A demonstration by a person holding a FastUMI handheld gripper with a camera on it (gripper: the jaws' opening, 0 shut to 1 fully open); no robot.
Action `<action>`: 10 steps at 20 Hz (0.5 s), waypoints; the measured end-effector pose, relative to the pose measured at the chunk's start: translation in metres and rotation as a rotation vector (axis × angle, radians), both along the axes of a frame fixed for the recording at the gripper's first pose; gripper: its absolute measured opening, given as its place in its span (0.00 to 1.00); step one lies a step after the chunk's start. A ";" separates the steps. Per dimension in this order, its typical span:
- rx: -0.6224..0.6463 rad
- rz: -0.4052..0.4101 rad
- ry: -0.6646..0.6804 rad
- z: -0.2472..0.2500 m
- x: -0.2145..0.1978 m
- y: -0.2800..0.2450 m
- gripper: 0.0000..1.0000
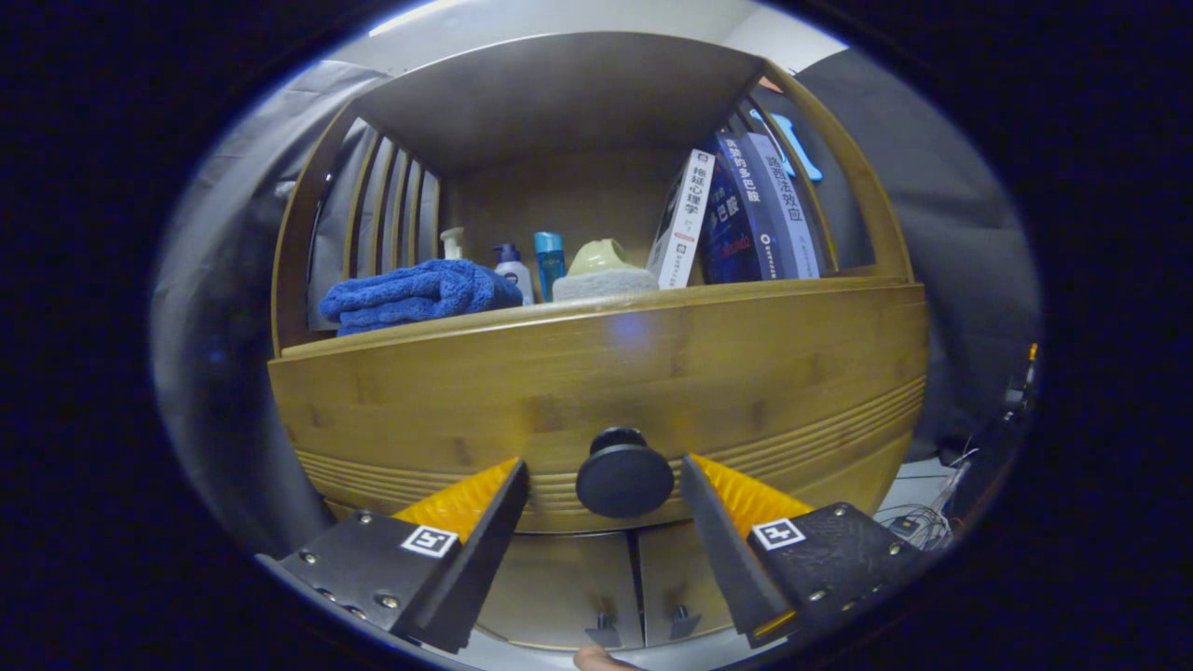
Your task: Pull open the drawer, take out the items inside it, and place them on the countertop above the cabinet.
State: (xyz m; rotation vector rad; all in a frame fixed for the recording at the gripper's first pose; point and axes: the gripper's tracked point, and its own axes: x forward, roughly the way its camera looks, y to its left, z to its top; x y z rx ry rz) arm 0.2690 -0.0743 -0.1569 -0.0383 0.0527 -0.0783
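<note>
A wooden cabinet stands straight ahead, and its drawer front [596, 373] is closed flush. A round black knob [623, 472] sticks out of the drawer's lower middle. My gripper [604, 472] is open, with one finger on each side of the knob and small gaps between the knob and the fingers. Above the drawer runs the countertop [596, 303], seen edge on. The inside of the drawer is hidden.
On the countertop lie a folded blue towel [415, 294], several small bottles [514, 270], a pale green lid on a grey roll [601, 270] and leaning books [746, 210]. Slatted sides and a top shelf frame that space. Two lower doors [596, 582] sit under the drawer.
</note>
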 end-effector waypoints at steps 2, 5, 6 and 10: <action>-0.018 0.006 0.027 -0.005 0.000 0.000 0.99; -0.037 0.015 0.135 -0.031 -0.003 -0.007 0.99; -0.028 0.000 0.167 -0.040 -0.010 -0.015 0.99; -0.030 -0.063 0.168 -0.039 -0.038 -0.040 0.99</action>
